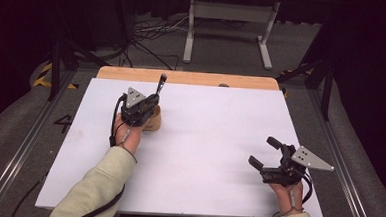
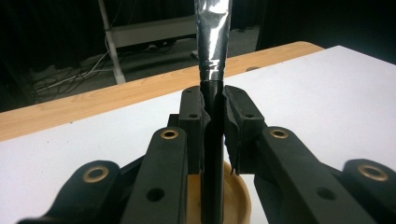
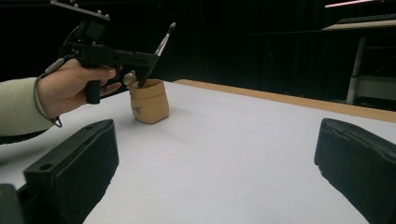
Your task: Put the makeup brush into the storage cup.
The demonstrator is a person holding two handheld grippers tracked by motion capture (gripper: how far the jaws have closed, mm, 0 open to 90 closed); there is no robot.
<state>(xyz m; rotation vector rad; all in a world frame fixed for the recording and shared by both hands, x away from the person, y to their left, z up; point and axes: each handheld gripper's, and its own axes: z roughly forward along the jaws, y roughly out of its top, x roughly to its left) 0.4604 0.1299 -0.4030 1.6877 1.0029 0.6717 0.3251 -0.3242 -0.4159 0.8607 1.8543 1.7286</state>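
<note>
left hand-held gripper (image 2: 214, 135) clamps a brush (image 2: 212, 60) (standing in a wooden cup (image 3: 148, 101)); right hand-held gripper (image 1: 261, 153) gapes empty.

A white table (image 1: 204, 139) bears one tan cup (image 1: 153, 121), seemingly wooden.

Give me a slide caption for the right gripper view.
Across the white table, the left gripper pinches a brush standing in a tan cup.
</note>
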